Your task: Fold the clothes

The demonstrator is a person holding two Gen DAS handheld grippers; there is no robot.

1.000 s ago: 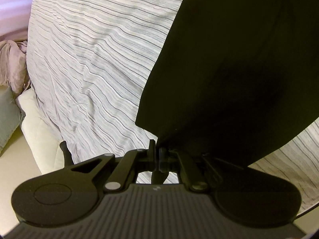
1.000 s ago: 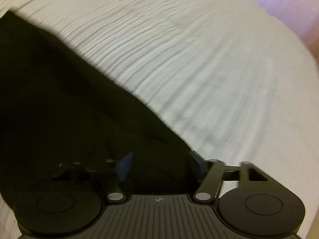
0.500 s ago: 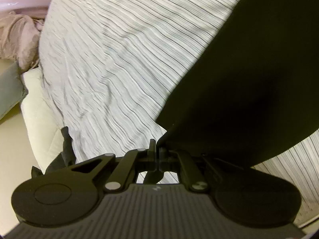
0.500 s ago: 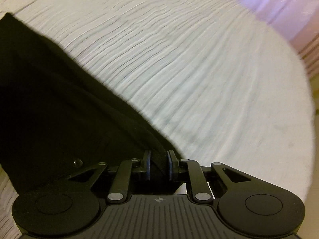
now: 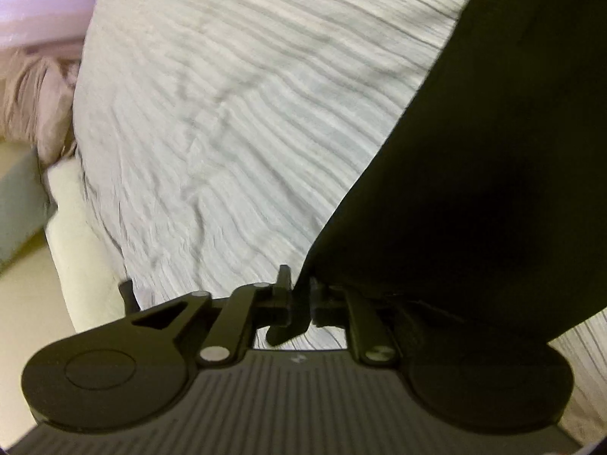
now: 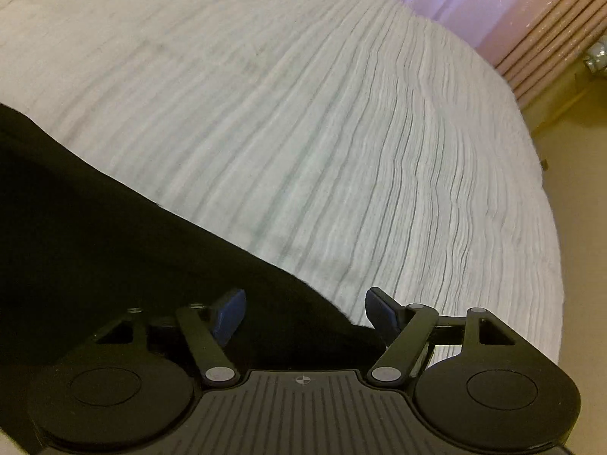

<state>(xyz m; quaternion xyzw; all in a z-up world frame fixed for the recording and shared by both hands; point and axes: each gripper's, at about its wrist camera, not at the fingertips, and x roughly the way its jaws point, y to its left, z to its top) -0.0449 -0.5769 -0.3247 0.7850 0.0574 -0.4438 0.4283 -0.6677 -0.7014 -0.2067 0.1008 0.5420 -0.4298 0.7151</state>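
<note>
While my left gripper [image 5: 299, 303] pinches the black garment's [image 5: 474, 189] corner and my right gripper [image 6: 303, 314] gapes wide, I should lay it flat on the striped bedsheet [image 6: 303, 132]

Left gripper [image 5: 299, 299] pinching black garment [image 5: 474, 189]

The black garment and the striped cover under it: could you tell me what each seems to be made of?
Black garment: a matte woven or knit fabric, probably; it drapes smoothly with no sheen, too dark to show weave. Striped cover: light, crinkled cloth, possibly cotton; fine dark lines and small puckered wrinkles show.
</note>
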